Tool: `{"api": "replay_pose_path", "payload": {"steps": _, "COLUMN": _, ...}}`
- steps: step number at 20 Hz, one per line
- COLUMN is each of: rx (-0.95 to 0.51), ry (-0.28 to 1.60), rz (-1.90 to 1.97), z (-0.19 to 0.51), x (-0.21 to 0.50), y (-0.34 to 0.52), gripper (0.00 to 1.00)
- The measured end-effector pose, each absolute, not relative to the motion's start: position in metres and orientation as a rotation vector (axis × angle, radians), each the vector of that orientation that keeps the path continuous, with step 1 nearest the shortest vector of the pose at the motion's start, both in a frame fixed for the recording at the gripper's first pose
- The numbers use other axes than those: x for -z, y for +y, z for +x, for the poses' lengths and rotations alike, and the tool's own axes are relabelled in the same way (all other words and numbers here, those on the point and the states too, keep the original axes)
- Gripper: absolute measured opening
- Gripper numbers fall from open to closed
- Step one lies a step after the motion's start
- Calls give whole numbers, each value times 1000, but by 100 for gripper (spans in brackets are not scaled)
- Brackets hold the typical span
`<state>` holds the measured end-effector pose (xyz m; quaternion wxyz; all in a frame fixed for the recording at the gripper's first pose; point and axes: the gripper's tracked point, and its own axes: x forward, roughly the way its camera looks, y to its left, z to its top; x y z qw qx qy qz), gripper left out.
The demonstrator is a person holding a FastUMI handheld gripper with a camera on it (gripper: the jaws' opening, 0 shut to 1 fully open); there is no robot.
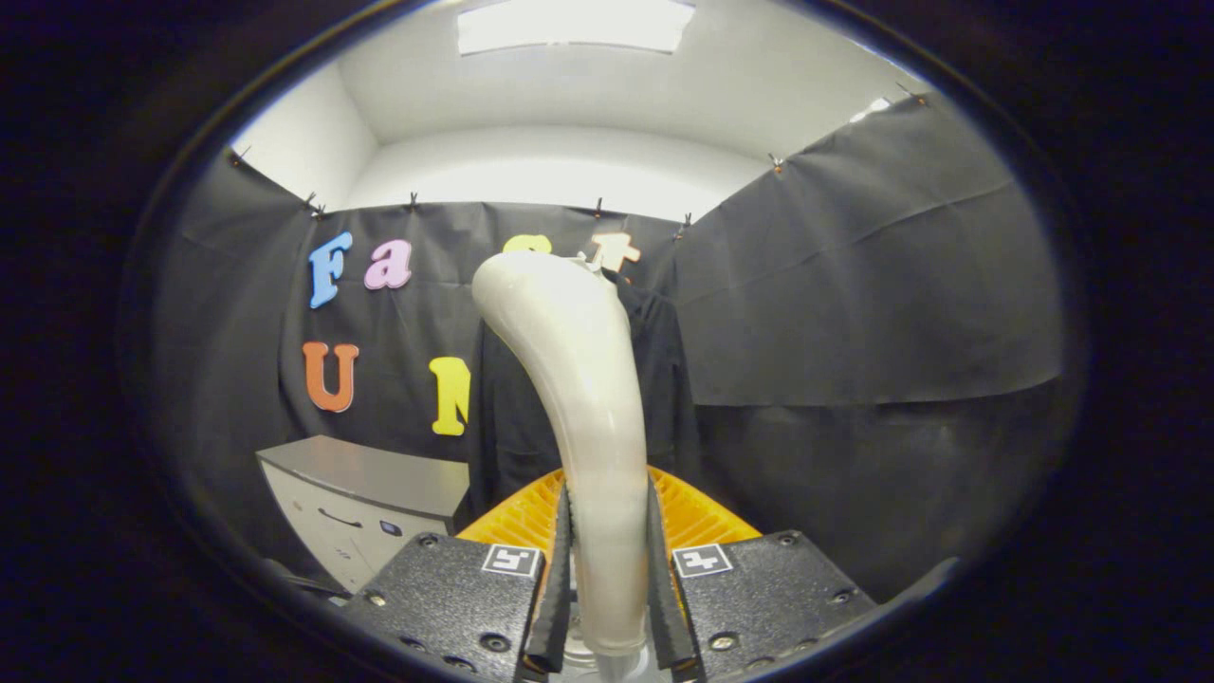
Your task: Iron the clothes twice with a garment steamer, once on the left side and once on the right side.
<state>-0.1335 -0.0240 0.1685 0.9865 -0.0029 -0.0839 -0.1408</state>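
While clamped from both sides between the gripper (pixel 607 579) fingers (pixel 561 569), garment steamer handle (pixel 588 417) standing upright, rising well past the fingertips and curving over at its top. Just beyond it, hanging against the booth wall, dark garment (pixel 664 379). Off to one side, lower down, grey cabinet (pixel 365 503).

Pearly white steamer handle (pixel 579 379), black hanging garment (pixel 664 379), grey cabinet (pixel 370 493), ribbed orange part (pixel 692 517)
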Motion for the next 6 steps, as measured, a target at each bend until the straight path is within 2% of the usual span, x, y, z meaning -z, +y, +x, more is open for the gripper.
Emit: {"api": "replay_pose_path", "payload": {"steps": 6, "rx": 238, "ry": -132, "rz": 10, "z": -132, "x": -157, "y": -51, "gripper": 38}}
